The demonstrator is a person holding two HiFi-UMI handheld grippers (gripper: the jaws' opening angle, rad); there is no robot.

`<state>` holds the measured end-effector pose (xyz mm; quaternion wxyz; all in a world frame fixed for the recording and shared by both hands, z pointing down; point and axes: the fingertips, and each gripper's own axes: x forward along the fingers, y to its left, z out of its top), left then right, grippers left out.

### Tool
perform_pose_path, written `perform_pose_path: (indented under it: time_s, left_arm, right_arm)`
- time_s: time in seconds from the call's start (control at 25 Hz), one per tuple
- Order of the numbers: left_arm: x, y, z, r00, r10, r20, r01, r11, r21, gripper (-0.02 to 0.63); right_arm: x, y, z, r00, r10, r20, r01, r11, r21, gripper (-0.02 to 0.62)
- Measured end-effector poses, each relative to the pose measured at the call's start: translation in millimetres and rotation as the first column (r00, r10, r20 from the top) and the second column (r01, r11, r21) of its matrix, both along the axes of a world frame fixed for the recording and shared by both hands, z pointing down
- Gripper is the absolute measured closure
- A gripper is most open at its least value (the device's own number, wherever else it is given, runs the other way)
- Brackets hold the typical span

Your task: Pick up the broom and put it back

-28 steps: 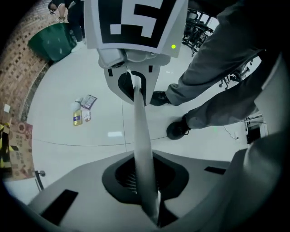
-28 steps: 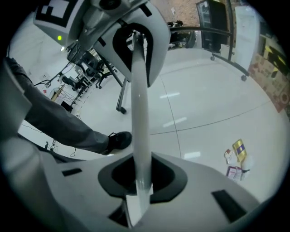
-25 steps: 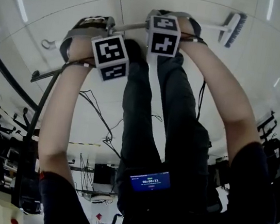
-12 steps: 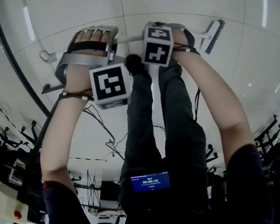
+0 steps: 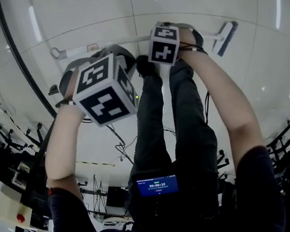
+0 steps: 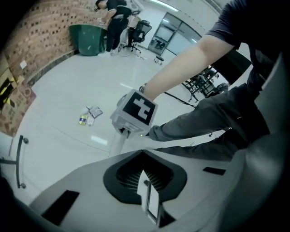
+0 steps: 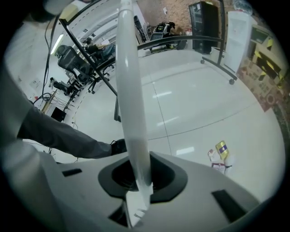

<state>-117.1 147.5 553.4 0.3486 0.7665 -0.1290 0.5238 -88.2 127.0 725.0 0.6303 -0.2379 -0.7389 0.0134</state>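
The broom lies low over the white floor, with its brush head [image 5: 228,37] at the upper right of the head view. Its pale handle [image 7: 130,90] runs up through my right gripper [image 7: 138,190], which is shut on it. In the head view that gripper's marker cube [image 5: 164,44] sits over the handle. My left gripper [image 6: 149,199] hangs well above the handle, its cube [image 5: 105,89] close to the camera. Its jaws are closing with nothing between them. From the left gripper view I see the right gripper's cube [image 6: 137,108] and the handle [image 6: 117,144] below it.
The person's dark trouser legs [image 5: 180,118] and a shoe [image 7: 118,146] stand just beside the handle. Small litter [image 6: 89,114] lies on the floor. A green bin [image 6: 88,38] and a brick wall stand far off. A black curved rail [image 5: 18,61] crosses the left, with chairs and cables behind.
My left gripper has come off the broom handle, risen toward the camera and rolled. The right gripper stays on the handle, which has lifted slightly.
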Motion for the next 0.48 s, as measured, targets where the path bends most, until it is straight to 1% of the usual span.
perform_pose_path:
  time_s: [0.08,0.12,0.16,0.2,0.28,0.36,0.48]
  left_arm:
    - [-7.2,11.0,13.0,0.999,-0.035,0.019,0.036,0.998,-0.059,0.592]
    - [-8.8,13.6,19.9,0.997,-0.073,0.016,0.074,0.994,-0.08,0.592]
    - [-9.7,13.5,27.8,0.991,-0.135,0.008,0.135,0.986,-0.094,0.592]
    - [-10.8,11.9,36.8,0.978,-0.208,0.003,0.207,0.973,-0.101,0.592]
    - [-11.8,7.1,56.0,0.942,-0.335,-0.006,0.333,0.939,-0.089,0.593]
    - [-6.6,1.0,71.8,0.906,-0.422,-0.031,0.419,0.905,-0.069,0.593]
    - [2.7,-14.0,83.7,0.852,-0.518,-0.077,0.517,0.855,-0.036,0.594]
  right_arm:
    - [0.0,-2.4,0.4,1.0,0.01,-0.004,-0.01,1.0,0.01,0.528]
    - [-0.1,-5.7,0.4,1.0,0.019,-0.004,-0.019,1.0,0.019,0.528]
    - [-0.2,-10.3,0.1,1.0,0.032,-0.002,-0.031,0.999,0.028,0.528]
    - [0.0,-15.6,-0.8,0.999,0.045,0.001,-0.045,0.998,0.038,0.528]
    - [1.0,-26.5,-4.5,0.997,0.074,0.011,-0.075,0.996,0.053,0.529]
    - [3.5,-39.2,-11.2,0.994,0.108,0.022,-0.11,0.992,0.07,0.529]
    - [7.1,-64.3,-26.0,0.985,0.167,0.039,-0.171,0.98,0.101,0.532]
